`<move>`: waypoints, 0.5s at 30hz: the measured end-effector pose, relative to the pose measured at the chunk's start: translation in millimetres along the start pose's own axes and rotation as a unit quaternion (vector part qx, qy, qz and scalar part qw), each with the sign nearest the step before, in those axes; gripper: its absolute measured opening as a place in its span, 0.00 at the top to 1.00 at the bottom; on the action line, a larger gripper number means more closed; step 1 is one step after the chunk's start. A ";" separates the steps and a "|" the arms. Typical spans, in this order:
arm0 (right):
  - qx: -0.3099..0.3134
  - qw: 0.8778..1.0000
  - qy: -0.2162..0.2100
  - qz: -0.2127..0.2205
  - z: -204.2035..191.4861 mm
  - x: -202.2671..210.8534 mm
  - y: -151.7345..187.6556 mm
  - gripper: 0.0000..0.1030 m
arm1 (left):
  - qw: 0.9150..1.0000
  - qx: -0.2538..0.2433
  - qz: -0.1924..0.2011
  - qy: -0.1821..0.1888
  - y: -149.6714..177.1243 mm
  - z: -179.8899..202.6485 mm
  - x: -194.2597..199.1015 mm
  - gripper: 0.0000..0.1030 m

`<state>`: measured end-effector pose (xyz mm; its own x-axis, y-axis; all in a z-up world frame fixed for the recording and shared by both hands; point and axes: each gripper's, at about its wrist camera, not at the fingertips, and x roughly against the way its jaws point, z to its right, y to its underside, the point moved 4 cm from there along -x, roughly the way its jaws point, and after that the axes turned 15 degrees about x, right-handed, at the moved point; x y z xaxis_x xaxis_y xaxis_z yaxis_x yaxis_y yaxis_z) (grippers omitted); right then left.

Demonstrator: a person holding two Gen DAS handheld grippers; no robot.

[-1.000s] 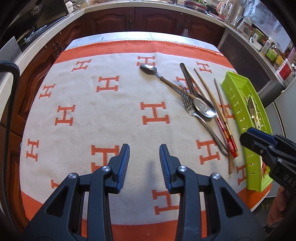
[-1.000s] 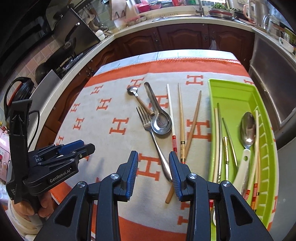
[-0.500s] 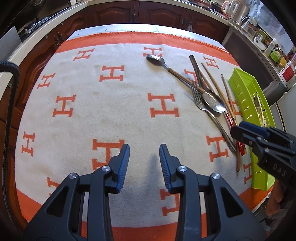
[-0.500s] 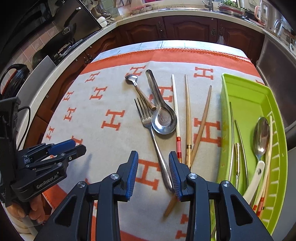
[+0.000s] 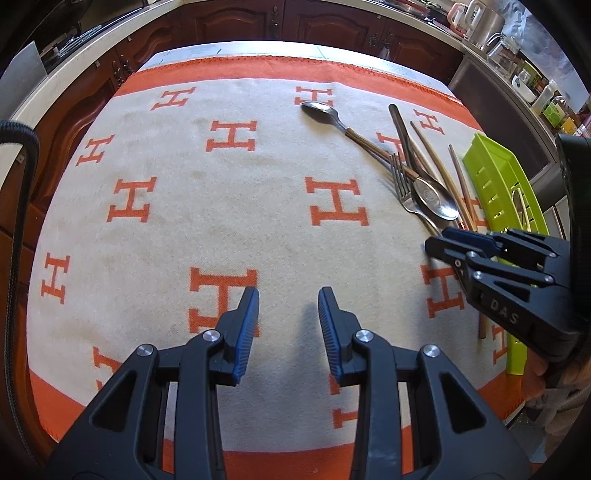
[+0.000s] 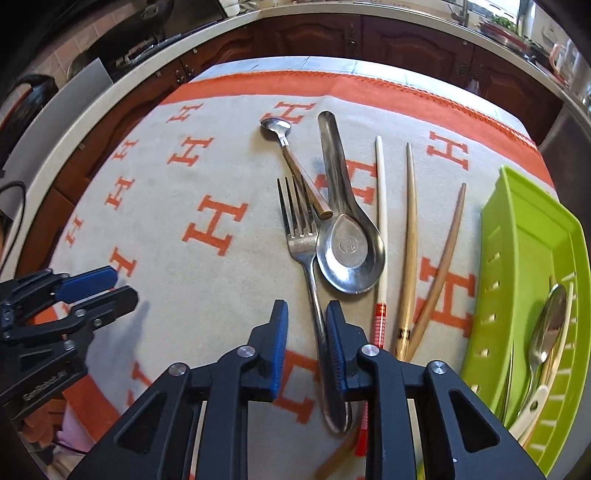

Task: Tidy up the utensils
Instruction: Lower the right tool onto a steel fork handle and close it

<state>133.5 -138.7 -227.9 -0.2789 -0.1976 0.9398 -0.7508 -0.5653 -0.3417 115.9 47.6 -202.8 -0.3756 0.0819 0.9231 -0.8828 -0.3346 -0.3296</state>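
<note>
- On the counter, a cream cloth (image 5: 229, 206) with orange H marks and an orange border carries a cluster of loose utensils toward its right side.
- The right gripper (image 6: 306, 332) points steeply down over the fork's handle; its fingers (image 6: 279, 332) are closing with the handle between them, the right pad just beside it, the left pad apart from it.
- The fork (image 6: 301, 236) is steel, its tines pointing away. A broad steel soup spoon (image 6: 349, 251) lies touching its right side, and a small wood-handled spoon (image 6: 291, 162) lies across the tines.
- Right of those lie three chopsticks: a pale one with a red banded end (image 6: 382, 221) and two wooden ones (image 6: 410, 240) that converge at their near ends.
- A lime-green slotted plastic tray (image 6: 517, 266) sits at the cloth's right edge, already holding a spoon (image 6: 550, 325) and other long utensils.
- The left gripper (image 5: 288, 321) hovers over bare cloth well apart from the utensils, its fingers apart with nothing between them.
- Dark wooden cabinets (image 5: 314, 22) ring the far side; the cloth's left half lies open.
</note>
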 end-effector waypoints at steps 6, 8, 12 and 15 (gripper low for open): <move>0.035 0.999 0.021 -0.001 -3.2 -7.4 -10.8 0.91 | 1.000 0.005 0.000 -0.001 0.2 -3.4 0.5 0.71; 0.042 0.999 0.031 -0.006 -3.4 -8.0 -12.1 0.95 | 1.000 0.007 0.001 -0.002 -0.2 -4.3 1.0 0.71; 0.044 0.999 0.023 -0.008 -10.4 -3.9 -7.1 0.96 | 1.000 0.009 0.002 -0.004 0.1 -5.9 2.2 0.71; 0.035 0.999 0.008 -0.004 -15.2 1.7 0.1 0.96 | 1.000 0.008 0.003 -0.004 0.2 -6.0 3.6 0.71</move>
<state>123.8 -126.9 -226.5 -0.2829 -0.1808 0.9419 -0.7092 -0.6217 -0.3324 112.7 53.5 -200.7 -0.3787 0.0716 0.9228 -0.8760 -0.3496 -0.3324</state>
